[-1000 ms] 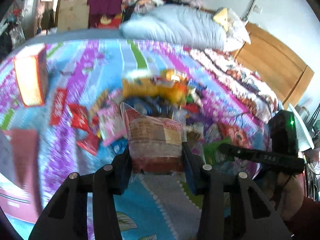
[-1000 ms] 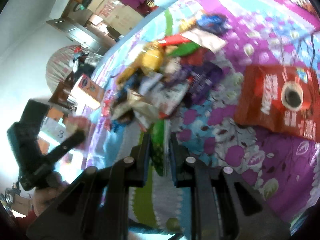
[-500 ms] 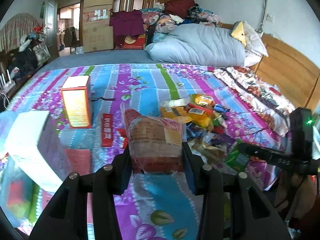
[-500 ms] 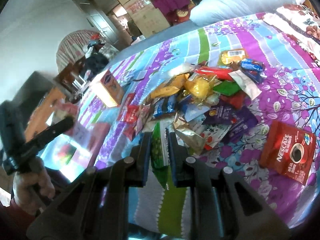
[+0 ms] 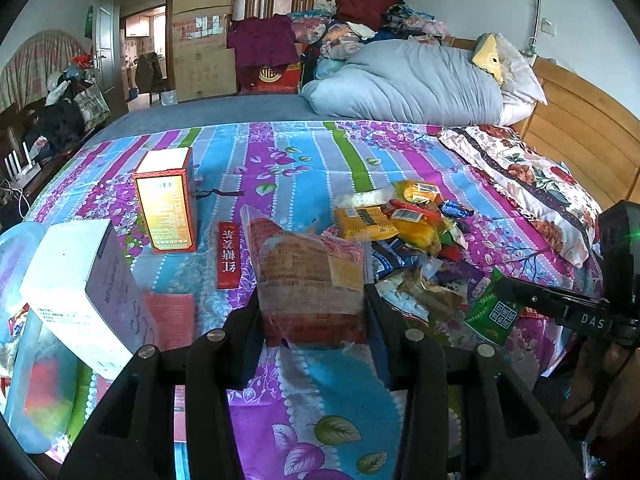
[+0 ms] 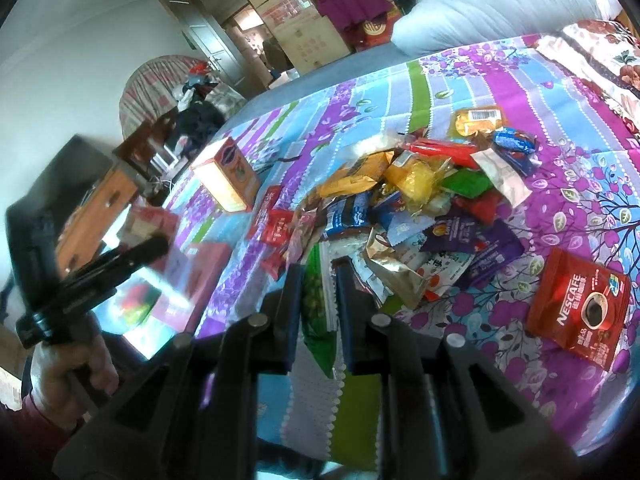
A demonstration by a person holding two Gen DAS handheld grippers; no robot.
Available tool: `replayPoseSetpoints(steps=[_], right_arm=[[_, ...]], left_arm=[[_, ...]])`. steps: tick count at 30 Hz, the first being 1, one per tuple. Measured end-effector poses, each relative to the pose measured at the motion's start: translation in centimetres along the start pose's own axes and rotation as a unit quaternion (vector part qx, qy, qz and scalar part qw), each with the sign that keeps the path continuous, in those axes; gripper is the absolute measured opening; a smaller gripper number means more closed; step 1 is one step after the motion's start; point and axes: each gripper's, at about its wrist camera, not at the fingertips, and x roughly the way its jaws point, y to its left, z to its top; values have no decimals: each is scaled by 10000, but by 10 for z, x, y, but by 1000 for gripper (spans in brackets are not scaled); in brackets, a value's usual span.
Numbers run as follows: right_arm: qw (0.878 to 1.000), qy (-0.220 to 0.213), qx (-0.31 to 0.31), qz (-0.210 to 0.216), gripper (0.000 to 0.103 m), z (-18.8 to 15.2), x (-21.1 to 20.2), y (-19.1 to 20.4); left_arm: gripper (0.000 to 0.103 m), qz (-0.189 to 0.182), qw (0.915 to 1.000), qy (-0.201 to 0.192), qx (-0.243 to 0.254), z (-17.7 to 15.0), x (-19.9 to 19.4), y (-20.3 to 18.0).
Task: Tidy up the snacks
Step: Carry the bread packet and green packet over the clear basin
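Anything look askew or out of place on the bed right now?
Yes: the snacks lie in a jumbled heap mid-bed, packets overlapping at all angles. A red Nescafe pouch lies apart from it near the edge. Each gripper holds a packet: left a clear-wrapped cake, right a green pack.

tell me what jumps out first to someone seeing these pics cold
The heap of bright snack wrappers in the middle of the striped floral bedspread catches the eye first, with a red Nescafe pouch lying apart to its right. Close up, the left gripper clamps a clear packet of brown cake, and the right gripper pinches a green snack bag.
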Motion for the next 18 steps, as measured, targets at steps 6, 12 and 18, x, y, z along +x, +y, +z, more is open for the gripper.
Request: replayPoseSetpoints(steps=[6, 12, 18], right_arm=[[10000, -35, -47, 32, 18, 4, -2, 5], [9991, -222, -302, 187, 16, 29, -12, 29], [9952, -454, -767, 405, 16, 59, -14, 73]], left_arm=[[46, -52, 10000, -11, 9, 2, -3, -2], [46, -105, 9996, -273, -30, 13, -26, 5], [46, 24, 9983, -555, -184, 25, -53, 30]])
